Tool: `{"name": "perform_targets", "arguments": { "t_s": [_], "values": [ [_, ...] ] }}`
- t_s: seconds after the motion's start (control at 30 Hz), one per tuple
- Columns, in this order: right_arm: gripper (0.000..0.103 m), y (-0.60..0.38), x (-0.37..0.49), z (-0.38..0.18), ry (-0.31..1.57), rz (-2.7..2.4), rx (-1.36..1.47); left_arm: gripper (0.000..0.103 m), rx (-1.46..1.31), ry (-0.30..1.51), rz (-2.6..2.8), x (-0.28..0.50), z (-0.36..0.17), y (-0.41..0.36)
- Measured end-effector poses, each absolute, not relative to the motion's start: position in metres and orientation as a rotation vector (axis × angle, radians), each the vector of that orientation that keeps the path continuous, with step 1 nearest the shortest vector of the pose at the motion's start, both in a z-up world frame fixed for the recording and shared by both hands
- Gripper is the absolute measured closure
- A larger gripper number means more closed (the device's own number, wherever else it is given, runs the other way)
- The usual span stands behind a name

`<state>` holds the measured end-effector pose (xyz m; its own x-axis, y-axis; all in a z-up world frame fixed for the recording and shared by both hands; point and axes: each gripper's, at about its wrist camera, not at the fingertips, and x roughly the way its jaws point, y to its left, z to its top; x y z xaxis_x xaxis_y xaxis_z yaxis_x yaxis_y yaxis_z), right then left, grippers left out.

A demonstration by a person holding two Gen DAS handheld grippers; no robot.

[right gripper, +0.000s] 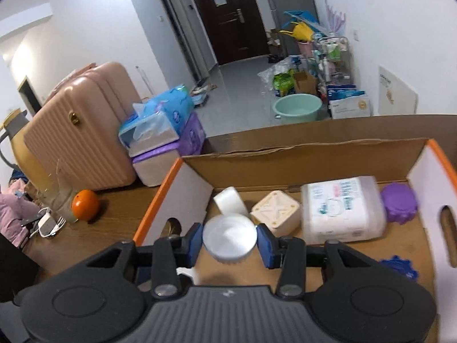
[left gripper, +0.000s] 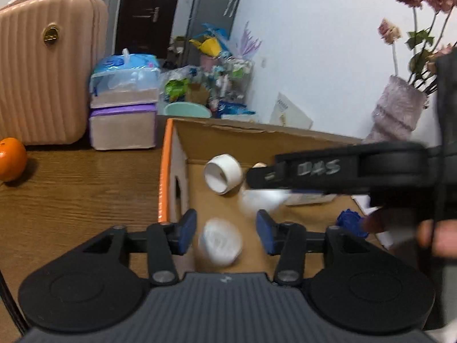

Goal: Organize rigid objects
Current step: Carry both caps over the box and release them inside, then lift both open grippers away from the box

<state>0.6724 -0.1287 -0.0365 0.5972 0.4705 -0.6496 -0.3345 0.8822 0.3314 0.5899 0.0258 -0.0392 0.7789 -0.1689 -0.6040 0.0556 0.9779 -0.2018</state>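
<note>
Both claws hang over the cardboard box (right gripper: 308, 168): the left claw (left gripper: 225, 233) released, a blurred white lid (left gripper: 220, 241) between its pads; the right claw (right gripper: 230, 241) seemingly just loosened around a white cap (right gripper: 230, 240).

White walls (right gripper: 94, 28) enclose a narrow room with a grey tiled floor (right gripper: 240, 97) running back to a dark brown door (right gripper: 228, 17) with a paper notice on it. The wooden table (left gripper: 71, 194) has a brown grain. A ribbed pink suitcase (right gripper: 82, 125) stands at its far edge, with stacked tissue packs (right gripper: 162, 131) just beside it and an orange (right gripper: 85, 204) in front. On the floor by the right wall are a pale green basin (right gripper: 297, 107), a yellow bag (right gripper: 301, 31) and a cluttered wire rack (right gripper: 332, 54). Dried pink flowers in a ribbed vase (left gripper: 397, 108) stand against the wall.
</note>
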Motion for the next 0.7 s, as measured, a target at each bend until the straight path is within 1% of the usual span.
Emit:
{"name": "perform_targets", "arguments": {
  "t_s": [0.03,0.07,0.17,0.2,0.23,0.3,0.37,0.43,0.53,0.6,0.63,0.7],
  "values": [
    [0.052,-0.128,0.673,-0.039,0.803,0.463,0.179,0.051,-0.162,0.667,-0.13,0.589,-0.039,0.025],
    [0.051,-0.127,0.675,-0.041,0.797,0.449,0.177,0.051,-0.151,0.664,-0.135,0.587,-0.039,0.025],
    [0.051,-0.132,0.673,-0.04,0.786,0.434,0.192,0.05,-0.156,0.646,-0.124,0.58,-0.031,0.028],
    [0.051,-0.135,0.671,-0.036,0.782,0.431,0.202,0.047,-0.159,0.633,-0.116,0.578,-0.027,0.03],
    [0.051,-0.139,0.666,-0.031,0.778,0.428,0.201,0.042,-0.164,0.62,-0.109,0.574,-0.023,0.032],
    [0.048,-0.149,0.654,-0.018,0.764,0.422,0.176,0.036,-0.17,0.609,-0.092,0.565,-0.013,0.036],
    [0.039,-0.164,0.633,-0.001,0.733,0.406,0.14,0.031,-0.14,0.599,-0.08,0.552,-0.002,0.036],
    [0.035,-0.181,0.61,0.013,0.703,0.379,0.118,0.015,-0.096,0.551,-0.043,0.531,0.012,0.034],
    [0.03,-0.207,0.576,0.028,0.669,0.359,0.116,0.007,-0.015,0.426,0.016,0.487,0.031,0.025],
    [0.03,-0.223,0.549,0.037,0.628,0.342,0.114,0.006,0.042,0.342,0.062,0.455,0.041,0.019],
    [0.03,-0.23,0.53,0.041,0.585,0.324,0.1,0.003,0.052,0.293,0.077,0.437,0.044,0.016],
    [0.025,-0.242,0.494,0.047,0.49,0.279,0.066,0.0,0.048,0.211,0.091,0.401,0.047,0.011]
  ]
}}
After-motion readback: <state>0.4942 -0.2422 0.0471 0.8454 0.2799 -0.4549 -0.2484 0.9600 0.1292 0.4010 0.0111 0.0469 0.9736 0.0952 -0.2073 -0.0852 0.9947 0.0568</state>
